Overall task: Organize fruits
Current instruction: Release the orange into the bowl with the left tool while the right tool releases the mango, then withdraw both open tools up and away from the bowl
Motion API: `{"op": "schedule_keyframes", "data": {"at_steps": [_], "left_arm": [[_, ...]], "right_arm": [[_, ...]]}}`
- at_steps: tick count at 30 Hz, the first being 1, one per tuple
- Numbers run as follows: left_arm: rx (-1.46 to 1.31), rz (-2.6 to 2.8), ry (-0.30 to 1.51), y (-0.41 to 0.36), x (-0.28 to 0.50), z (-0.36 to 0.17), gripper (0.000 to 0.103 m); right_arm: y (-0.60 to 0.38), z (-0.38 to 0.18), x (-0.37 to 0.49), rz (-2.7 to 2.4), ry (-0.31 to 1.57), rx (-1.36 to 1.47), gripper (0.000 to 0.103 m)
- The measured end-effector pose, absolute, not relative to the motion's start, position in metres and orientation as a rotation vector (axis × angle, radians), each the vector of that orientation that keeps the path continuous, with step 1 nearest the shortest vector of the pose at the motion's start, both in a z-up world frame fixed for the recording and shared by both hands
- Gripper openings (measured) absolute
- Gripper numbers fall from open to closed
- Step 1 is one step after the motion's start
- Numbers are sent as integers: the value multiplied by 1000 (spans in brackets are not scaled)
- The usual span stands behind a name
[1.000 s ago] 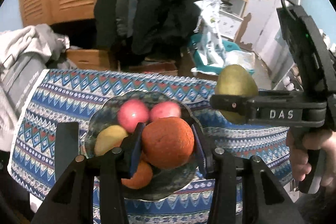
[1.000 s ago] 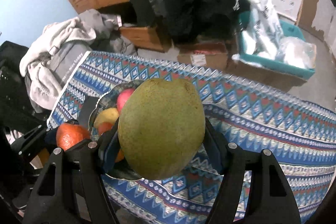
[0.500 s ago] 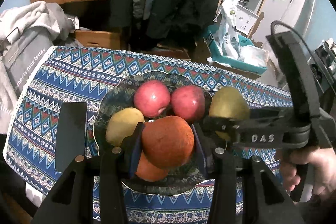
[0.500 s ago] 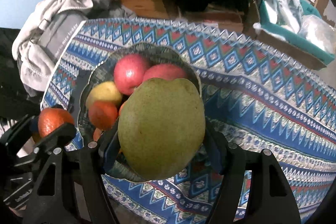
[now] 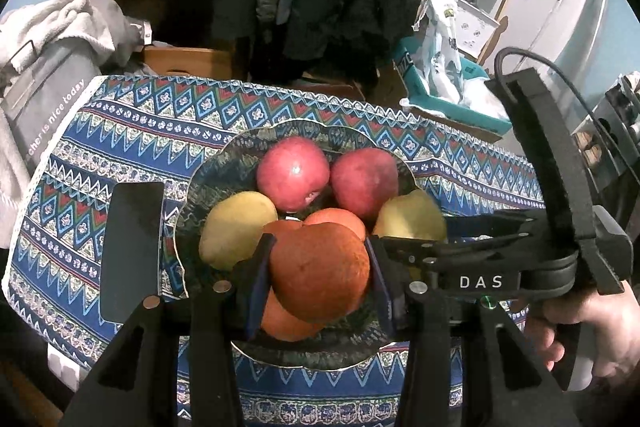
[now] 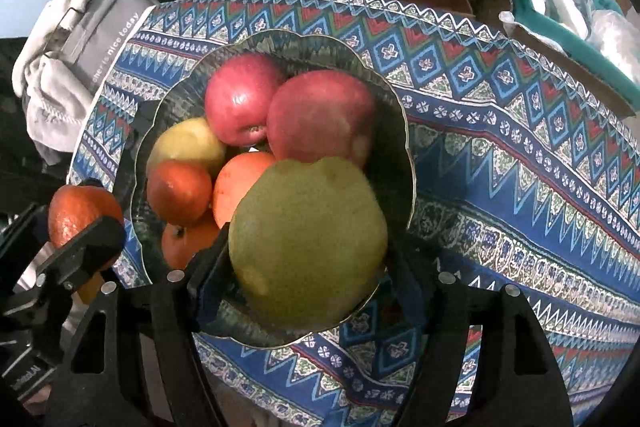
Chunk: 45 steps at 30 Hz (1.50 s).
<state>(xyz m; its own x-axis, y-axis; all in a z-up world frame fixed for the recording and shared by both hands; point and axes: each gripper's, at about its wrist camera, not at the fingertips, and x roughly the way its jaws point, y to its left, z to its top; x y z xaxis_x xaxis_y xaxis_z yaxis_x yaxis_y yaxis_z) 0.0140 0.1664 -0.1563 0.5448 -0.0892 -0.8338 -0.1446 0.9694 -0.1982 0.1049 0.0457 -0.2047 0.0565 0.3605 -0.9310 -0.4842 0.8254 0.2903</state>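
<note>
Overhead, left gripper (image 5: 318, 273) clamping orange (image 5: 319, 271), right gripper (image 6: 308, 263) clamping pear (image 6: 308, 247), crowded bowl (image 6: 396, 111) beneath.

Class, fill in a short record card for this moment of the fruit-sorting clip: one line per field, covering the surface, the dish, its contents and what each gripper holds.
Surface: patterned blue tablecloth
Dish: dark scalloped bowl on the cloth
Contents: two red apples, a yellow pear, and oranges
Left gripper: shut on an orange, held above the bowl's near side
Right gripper: shut on a green pear, over the bowl's near right rim
Beside bowl: flat black object on the cloth
</note>
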Motion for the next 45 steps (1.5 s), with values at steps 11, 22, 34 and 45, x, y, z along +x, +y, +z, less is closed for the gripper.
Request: {"op": "schedule_keyframes", "data": {"at_steps": [11, 22, 34, 45], "left_arm": [[-286, 7, 1037, 159, 21, -167, 46], [-278, 22, 1026, 149, 20, -149, 60], [-263, 54, 903, 142, 5, -92, 80], [-182, 101, 827, 131, -5, -56, 91]], "right_arm": [[18, -161, 117, 607, 1285, 43, 75], [1, -132, 111, 552, 1223, 24, 75], [-18, -56, 86, 521, 1008, -59, 80], [-36, -21, 68, 511, 892, -62, 81]]}}
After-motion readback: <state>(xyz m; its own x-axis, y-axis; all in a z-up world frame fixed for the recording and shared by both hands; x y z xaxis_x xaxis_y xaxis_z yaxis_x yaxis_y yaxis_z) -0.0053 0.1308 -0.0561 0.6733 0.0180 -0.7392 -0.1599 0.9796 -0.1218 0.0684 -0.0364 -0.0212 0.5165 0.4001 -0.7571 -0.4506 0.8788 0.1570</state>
